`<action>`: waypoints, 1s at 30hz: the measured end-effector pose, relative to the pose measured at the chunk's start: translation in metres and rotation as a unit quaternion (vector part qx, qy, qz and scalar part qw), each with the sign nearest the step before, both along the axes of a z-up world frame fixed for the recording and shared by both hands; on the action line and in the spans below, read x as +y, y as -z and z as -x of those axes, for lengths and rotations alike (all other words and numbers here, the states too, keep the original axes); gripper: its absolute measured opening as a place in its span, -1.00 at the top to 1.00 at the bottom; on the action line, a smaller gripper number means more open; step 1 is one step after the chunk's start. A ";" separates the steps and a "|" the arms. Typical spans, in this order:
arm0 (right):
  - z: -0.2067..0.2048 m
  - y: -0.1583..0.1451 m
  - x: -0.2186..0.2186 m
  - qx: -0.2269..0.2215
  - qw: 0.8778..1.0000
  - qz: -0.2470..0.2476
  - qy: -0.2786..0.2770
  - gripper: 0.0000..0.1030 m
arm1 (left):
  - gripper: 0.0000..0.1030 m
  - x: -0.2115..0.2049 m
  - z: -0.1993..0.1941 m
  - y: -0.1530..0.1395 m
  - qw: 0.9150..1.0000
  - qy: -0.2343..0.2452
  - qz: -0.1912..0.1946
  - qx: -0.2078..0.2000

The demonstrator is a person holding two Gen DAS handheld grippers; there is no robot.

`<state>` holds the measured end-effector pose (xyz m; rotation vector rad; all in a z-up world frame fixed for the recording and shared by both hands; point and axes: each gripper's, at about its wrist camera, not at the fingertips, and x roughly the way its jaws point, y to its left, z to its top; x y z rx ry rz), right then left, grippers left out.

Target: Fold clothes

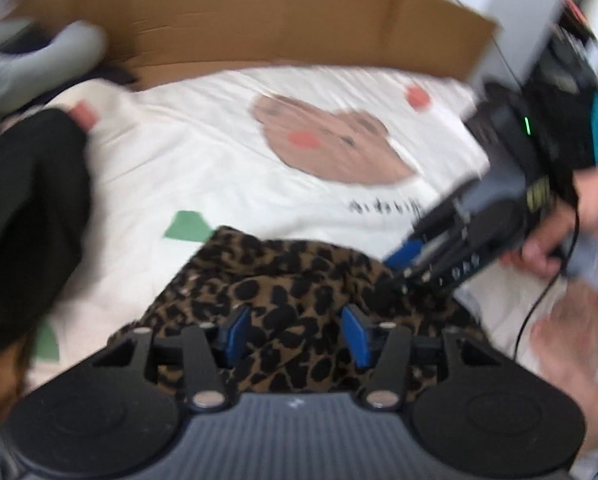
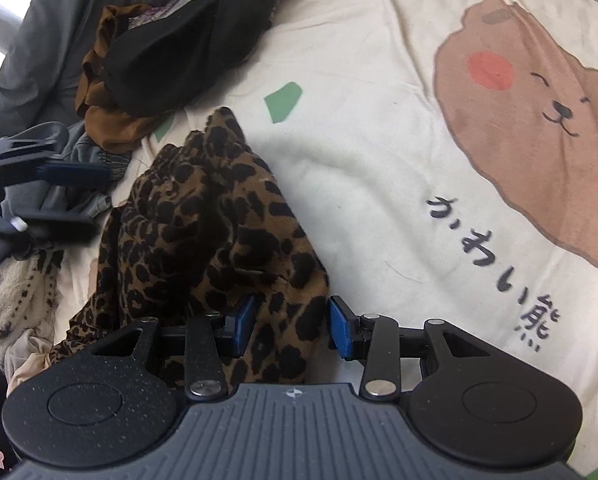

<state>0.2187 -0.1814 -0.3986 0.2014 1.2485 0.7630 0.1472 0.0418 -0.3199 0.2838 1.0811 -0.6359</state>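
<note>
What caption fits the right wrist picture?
Right gripper open around crumpled leopard-print cloth on a bear-print sheet.

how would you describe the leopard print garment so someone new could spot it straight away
Start from the cream bedspread with the big brown cartoon bear printed on it. To the bear's left lies a crumpled heap, the leopard print garment, reaching into the open right gripper. Its tan cloth with black spots sets it apart from the plain black garment and rust-brown cloth beyond it.
</note>
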 end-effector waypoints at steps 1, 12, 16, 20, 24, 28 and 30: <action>0.000 0.000 0.002 0.000 1.000 0.000 -0.004 0.09 | -0.04 -0.003 0.000 0.005 1.000 0.012 -0.008 0.000; 0.004 0.003 0.000 -0.006 1.000 -0.005 0.008 0.99 | 0.55 -0.011 0.002 0.034 0.997 0.043 -0.065 0.025; 0.004 -0.003 -0.015 -0.002 0.999 -0.017 0.032 1.00 | 0.78 -0.009 0.006 0.028 0.997 0.036 -0.065 0.018; 0.009 -0.012 -0.027 -0.005 0.999 -0.025 0.042 1.00 | 0.79 -0.008 0.006 0.016 0.998 0.020 -0.050 0.014; 0.014 -0.022 -0.039 -0.010 0.998 -0.022 0.053 1.00 | 0.80 -0.007 0.007 0.002 1.000 0.004 -0.031 0.004; 0.017 -0.030 -0.057 -0.011 0.997 -0.022 0.077 1.00 | 0.80 -0.006 0.006 -0.011 1.000 -0.021 -0.018 -0.013; 0.019 -0.034 -0.071 -0.013 0.996 -0.020 0.091 1.00 | 0.80 -0.006 0.003 -0.017 0.999 -0.033 -0.007 -0.017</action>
